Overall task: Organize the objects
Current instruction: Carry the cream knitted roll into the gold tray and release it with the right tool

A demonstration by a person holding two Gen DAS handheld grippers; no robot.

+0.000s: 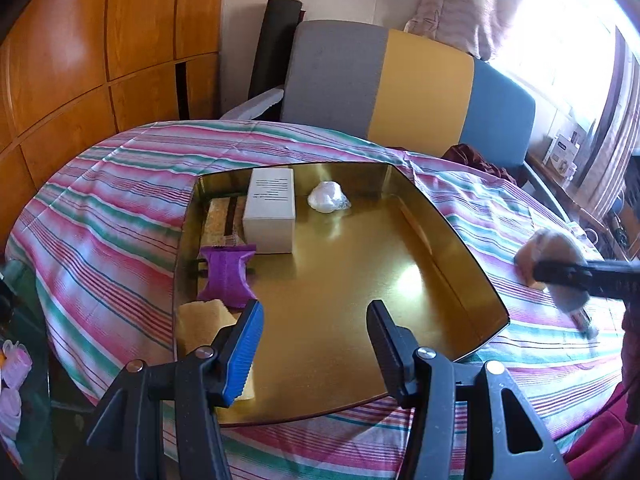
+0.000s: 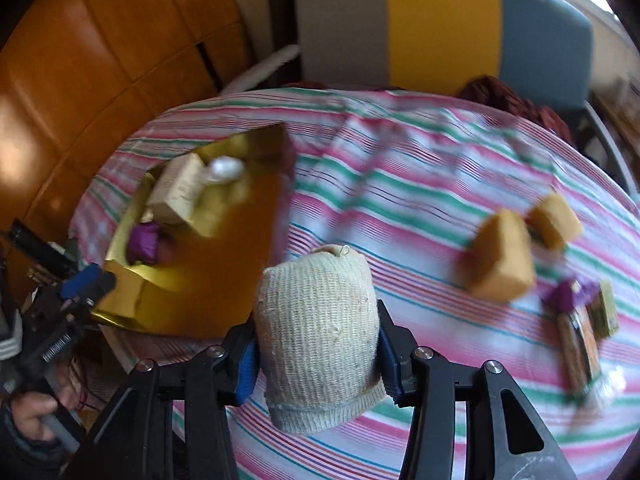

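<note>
While right gripper (image 2: 318, 350) clamps the knit roll (image 2: 318, 332), left gripper (image 1: 316, 344) gapes empty over gold tray (image 1: 472, 276); next: carry roll in w/o knocking the rim

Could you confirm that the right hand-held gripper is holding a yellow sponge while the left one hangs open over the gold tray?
Not quite: the right hand-held gripper is shut on a cream knitted sock roll, not a yellow sponge, as the right wrist view shows. The yellow sponges lie on the striped cloth. The left hand-held gripper does hang open over the gold tray.

Glossy gold metal tray (image 1: 460, 240), matt striped cloth cover (image 1: 120, 200), rough knit cloth roll (image 2: 318, 336), porous sponges (image 2: 504, 256).
</note>
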